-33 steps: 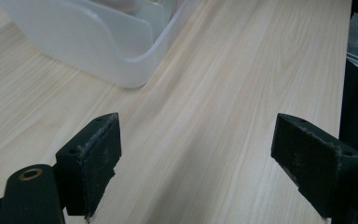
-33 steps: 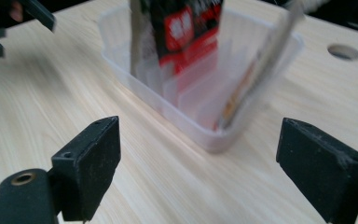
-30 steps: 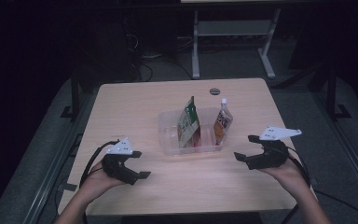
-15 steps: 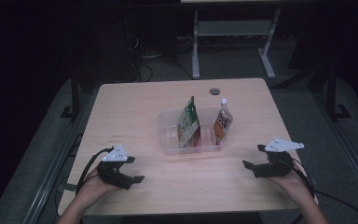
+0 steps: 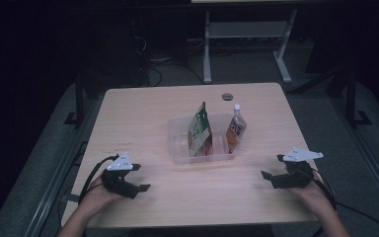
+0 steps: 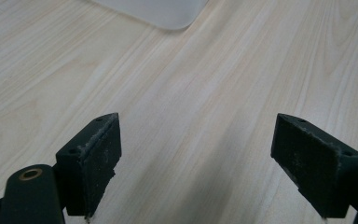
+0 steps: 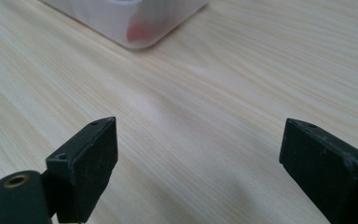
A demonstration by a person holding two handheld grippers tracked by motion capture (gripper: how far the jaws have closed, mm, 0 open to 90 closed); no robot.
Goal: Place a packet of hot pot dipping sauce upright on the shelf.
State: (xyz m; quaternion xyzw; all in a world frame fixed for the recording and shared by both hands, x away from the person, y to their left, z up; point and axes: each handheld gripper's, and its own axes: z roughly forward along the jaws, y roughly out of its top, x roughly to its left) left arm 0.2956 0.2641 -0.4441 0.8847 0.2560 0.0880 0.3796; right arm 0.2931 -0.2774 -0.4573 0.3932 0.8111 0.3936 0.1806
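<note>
— Black jaws first: how many grippers are showing, and what are they doing?

— Two. The left gripper (image 5: 139, 178) is sitting at the near left of the pale wooden table (image 5: 143, 113), and the right gripper (image 5: 272, 168) is sitting at the near right. Both are standing with jaws spread wide, and nothing is lying between them but bare wood.

— And past them?

— One clear plastic tray (image 5: 178, 153) is lying at the middle of the table, well apart from both grippers. Its rounded corner is peeking in at the top of the left gripper view (image 6: 168, 14) and of the right gripper view (image 7: 135, 28).

— What is standing in it?

— Two things: one green pouch (image 5: 199, 129) is standing upright toward the middle, and one orange spouted pouch (image 5: 235, 129) with a white cap is leaning at the right end. Something red is lying low between them; I cannot tell what.

— Anything farther?

— One small dark round disc (image 5: 227, 96) is lying near the far edge.
</note>
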